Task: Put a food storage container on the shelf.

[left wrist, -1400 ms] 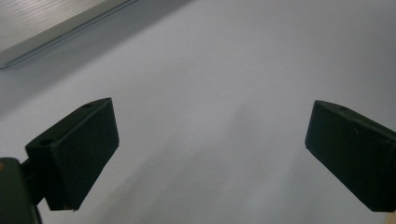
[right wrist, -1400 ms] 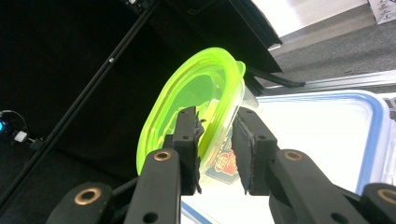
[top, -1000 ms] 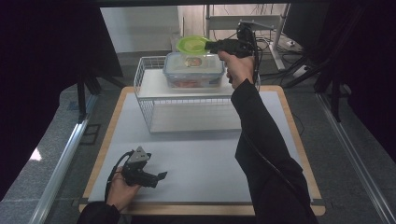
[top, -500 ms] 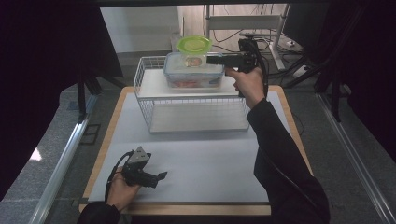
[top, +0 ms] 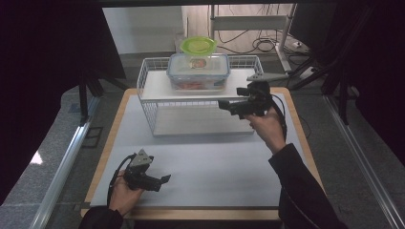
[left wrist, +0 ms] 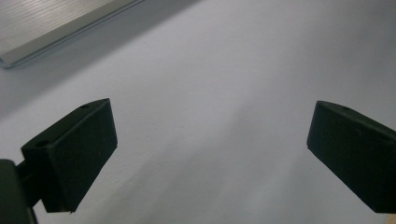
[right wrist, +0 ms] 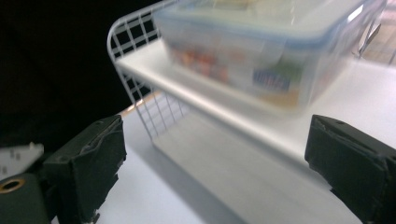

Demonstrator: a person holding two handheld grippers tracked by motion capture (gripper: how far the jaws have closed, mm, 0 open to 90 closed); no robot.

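A white wire rack [top: 147, 90] stands at the back of the white mat [top: 215, 162]. On its upper shelf sits a clear rectangular box with a blue-rimmed lid [top: 198, 72], and a round green-lidded tub [top: 198, 46] rests on top of the box. My right gripper [top: 223, 104] hangs in front of the rack's right end and points left; its jaws have just been opening and nothing is between them. In the right gripper view the box [right wrist: 247, 51] and rack [right wrist: 135, 56] lie beyond the spread jaws [right wrist: 215, 135]. My left gripper [top: 165, 180] rests low on the mat, open [left wrist: 210, 126].
The mat covers a wooden table [top: 296, 124]. Dark curtains flank both sides. A metal stand with cables [top: 258, 28] is behind the rack. The rack's lower level [top: 200, 121] holds nothing that I can see.
The right gripper has drawn back from the green-lidded tub, moving right, down and toward the person, and its jaws have opened. The tub stays on the box. The left gripper has not moved.
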